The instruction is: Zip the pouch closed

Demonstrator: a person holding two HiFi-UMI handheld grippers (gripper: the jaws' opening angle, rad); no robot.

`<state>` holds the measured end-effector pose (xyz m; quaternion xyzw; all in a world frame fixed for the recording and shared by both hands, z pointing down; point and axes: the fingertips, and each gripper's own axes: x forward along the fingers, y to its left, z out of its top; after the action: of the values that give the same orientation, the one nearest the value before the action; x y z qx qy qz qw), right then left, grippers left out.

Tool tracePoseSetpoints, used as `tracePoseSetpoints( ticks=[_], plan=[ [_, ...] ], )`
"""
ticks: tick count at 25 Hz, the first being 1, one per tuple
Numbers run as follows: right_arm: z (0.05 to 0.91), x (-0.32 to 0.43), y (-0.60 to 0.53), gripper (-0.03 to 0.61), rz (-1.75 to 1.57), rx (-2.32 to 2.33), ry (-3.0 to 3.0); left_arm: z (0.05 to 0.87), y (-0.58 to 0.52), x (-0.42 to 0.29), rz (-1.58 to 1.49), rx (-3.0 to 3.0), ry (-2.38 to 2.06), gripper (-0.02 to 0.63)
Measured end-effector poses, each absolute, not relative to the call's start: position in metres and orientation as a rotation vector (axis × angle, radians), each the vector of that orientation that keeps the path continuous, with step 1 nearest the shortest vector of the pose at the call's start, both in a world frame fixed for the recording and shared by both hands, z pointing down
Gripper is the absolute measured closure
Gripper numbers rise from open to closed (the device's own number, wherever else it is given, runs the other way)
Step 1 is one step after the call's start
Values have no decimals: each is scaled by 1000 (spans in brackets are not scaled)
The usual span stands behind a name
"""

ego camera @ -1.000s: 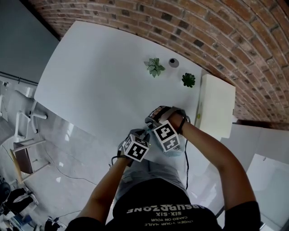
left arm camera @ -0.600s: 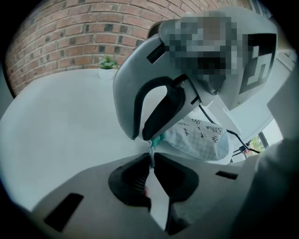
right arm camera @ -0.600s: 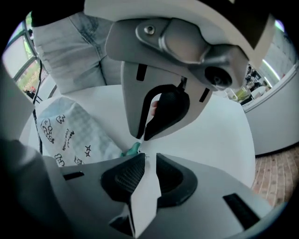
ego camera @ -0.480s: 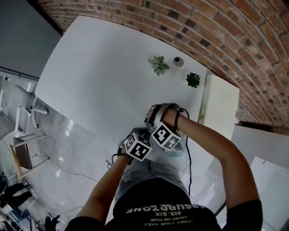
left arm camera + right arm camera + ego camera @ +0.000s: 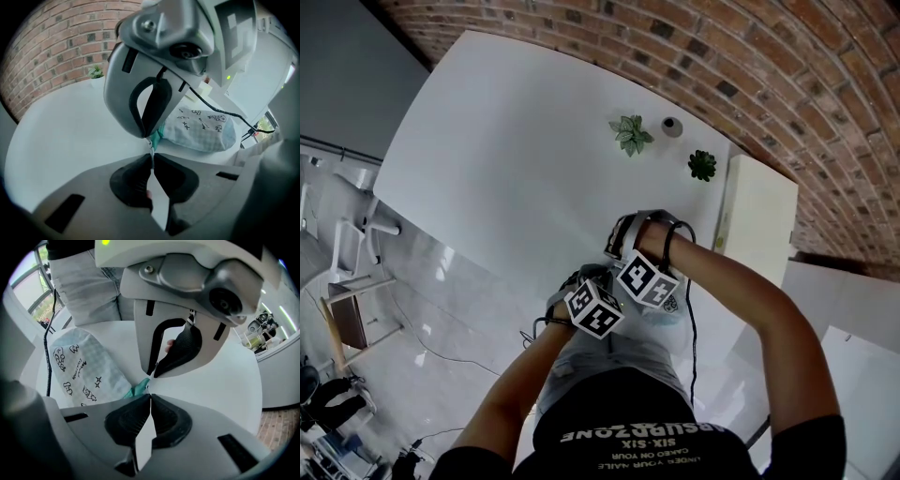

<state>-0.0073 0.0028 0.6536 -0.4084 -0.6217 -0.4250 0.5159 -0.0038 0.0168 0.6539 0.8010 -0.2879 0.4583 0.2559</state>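
A pale checked pouch [image 5: 201, 129] printed with doodles lies near the front edge of the white table [image 5: 506, 159]. It also shows in the right gripper view [image 5: 84, 369]. Both grippers meet at its teal end [image 5: 137, 390]. My left gripper [image 5: 151, 157] has just been closing and is shut on a thin silvery strip there, which looks like the zip pull. Tip to tip with it, my right gripper [image 5: 150, 397] has just been closing too and is shut on the teal end. In the head view the marker cubes [image 5: 595, 311] hide the jaws and most of the pouch [image 5: 673, 306].
Two small potted plants [image 5: 630, 135] [image 5: 702, 165] and a small grey round object [image 5: 672, 126] stand at the table's far edge by the brick wall. A white cabinet [image 5: 757, 220] adjoins the table on the right. A black cable [image 5: 689, 328] hangs off the right gripper.
Both marker cubes have rolled a little while staying over the pouch. The left cube has slid slightly down and to the right.
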Motion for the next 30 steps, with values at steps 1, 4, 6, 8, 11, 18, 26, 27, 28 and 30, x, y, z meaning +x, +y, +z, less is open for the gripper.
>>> tracePoseSetpoints(
  ticks=[1, 4, 6, 8, 11, 18, 26, 27, 28, 30],
  plan=[
    [653, -6, 2, 575, -1009, -970, -1502, 655, 17, -4, 1250, 2154, -779, 589],
    [653, -2, 3, 577, -984, -932, -1533, 654, 16, -2, 1250, 2110, -756, 589],
    [653, 1, 4, 578, -958, -909, -1546, 653, 16, -2, 1244, 2111, -751, 591],
    [653, 3, 5, 578, -918, -886, -1562, 653, 16, -3, 1235, 2119, -761, 591],
    [651, 5, 5, 580, -859, -845, -1599, 654, 16, -4, 1241, 2109, -775, 591],
    [646, 9, 6, 581, -710, -736, -1699, 655, 15, -3, 1227, 2071, -759, 591],
    [648, 36, -7, 581, -641, -636, -1695, 657, 15, -5, 1237, 2070, -770, 591],
    [644, 35, -9, 581, -623, -602, -1731, 657, 15, -6, 1240, 2069, -771, 591],
    [640, 32, -11, 581, -618, -565, -1768, 657, 15, -6, 1243, 2068, -770, 591],
    [635, 22, -14, 581, -622, -503, -1826, 656, 15, -4, 1245, 2065, -763, 591]
  ],
)
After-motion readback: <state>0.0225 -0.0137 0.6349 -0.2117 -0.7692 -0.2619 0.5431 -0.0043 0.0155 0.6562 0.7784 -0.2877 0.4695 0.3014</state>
